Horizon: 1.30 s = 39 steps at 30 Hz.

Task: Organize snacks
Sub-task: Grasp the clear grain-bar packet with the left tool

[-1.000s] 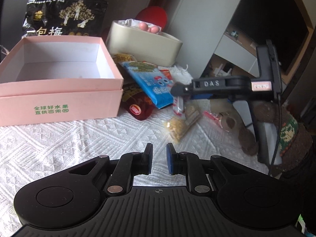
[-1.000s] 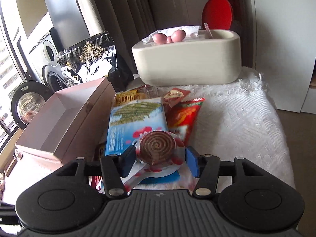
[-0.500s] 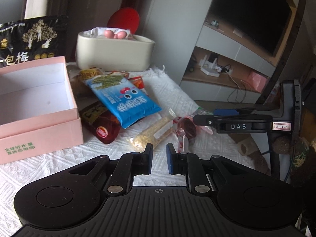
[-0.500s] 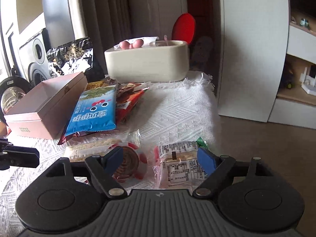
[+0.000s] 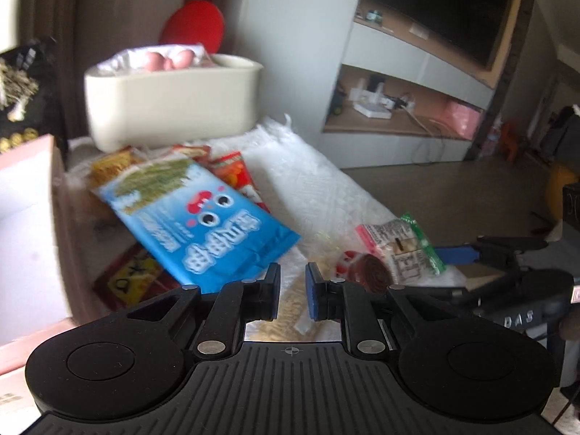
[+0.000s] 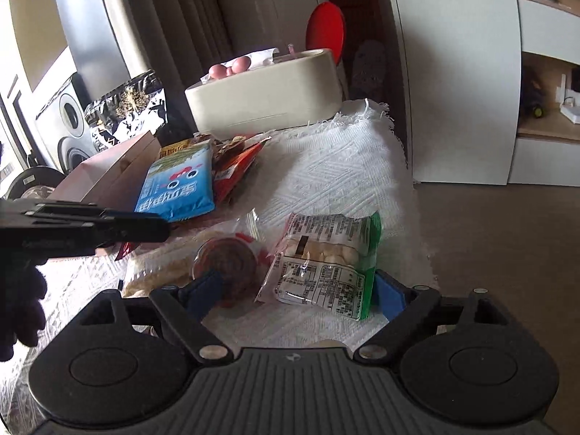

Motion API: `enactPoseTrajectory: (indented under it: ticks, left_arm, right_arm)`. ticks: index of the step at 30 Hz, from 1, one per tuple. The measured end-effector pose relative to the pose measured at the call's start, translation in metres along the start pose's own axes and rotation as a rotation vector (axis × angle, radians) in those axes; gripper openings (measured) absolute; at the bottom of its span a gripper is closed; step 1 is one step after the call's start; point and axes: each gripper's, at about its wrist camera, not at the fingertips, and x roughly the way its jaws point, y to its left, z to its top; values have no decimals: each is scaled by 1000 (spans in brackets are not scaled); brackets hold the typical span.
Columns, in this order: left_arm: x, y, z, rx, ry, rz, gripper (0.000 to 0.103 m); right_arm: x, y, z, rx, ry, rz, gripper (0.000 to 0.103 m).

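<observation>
My right gripper (image 6: pixel 295 291) is open wide over a green-edged clear snack packet (image 6: pixel 326 264), with its fingers either side of the packet and the swirl lollipop (image 6: pixel 226 264) on the white cloth. My left gripper (image 5: pixel 291 290) is nearly shut and empty, hovering above a long clear packet of pale snacks (image 5: pixel 290 308). A blue snack bag (image 5: pixel 203 221) leans on a pile beside the open pink box (image 5: pixel 25 239). The blue bag (image 6: pixel 177 185), the pink box (image 6: pixel 108 177) and the left gripper (image 6: pixel 72 232) also show in the right wrist view.
A cream basket (image 5: pixel 170 101) with pink items stands at the back of the table, a black foil bag (image 6: pixel 127 112) to its left. Red and orange packets (image 5: pixel 232 174) lie under the blue bag. The cloth's right edge (image 6: pixel 409 195) drops to the floor.
My right gripper let go of the swirl lollipop, opened wide and pulled back over the green-edged packet. My left gripper swung right and moved closer to the snack pile.
</observation>
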Motion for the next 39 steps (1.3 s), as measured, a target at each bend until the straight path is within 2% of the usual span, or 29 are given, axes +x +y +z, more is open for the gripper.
enactPoseTrajectory:
  ticks: [3,8,11,15,16,18,22,26,30,33,36,38,39]
  left_arm:
    - [1,-5,-6,44,25,-22,27]
    - [-17,-18,-21,104,96,-70,32]
    - [-18,-25,-26,101,88,-12,37]
    - [0,-29,-20,86,86,50,46]
    - [5,-30,-19,83,88,69,43]
    - [15,-31,-19,102,93,128,44]
    - [16,-27,-19,105,61,138,37]
    - [-7,-26,-34,107,56,171,36]
    - [-47,-13,-65,25,28,231,36]
    - [-77,4,-84,-71,-3,281,35]
    - [-96,21,-95,-166,-29,315,35]
    - [-102,28,-99,-218,-42,293,35]
    - [-103,30,-101,-235,-47,283,35]
  right_arm:
    - [-9,9,-8,-9,11,42,89]
    - [-16,23,-17,-42,22,78,89]
    - [-15,31,-22,-67,7,45,89]
    - [-16,41,-27,-97,2,-31,90]
    - [-17,43,-28,-106,4,-52,90]
    - [-18,46,-31,-117,9,-93,93]
    - [-18,48,-33,-124,16,-117,98]
    - [-16,48,-33,-130,18,-114,99]
    - [-18,48,-34,-129,10,-122,99]
    - [-22,55,-33,-152,-15,-190,99]
    - [-33,67,-30,-170,-79,-236,99]
    - [-42,74,-28,-162,-107,-202,100]
    - [-45,76,-26,-145,-101,-155,100]
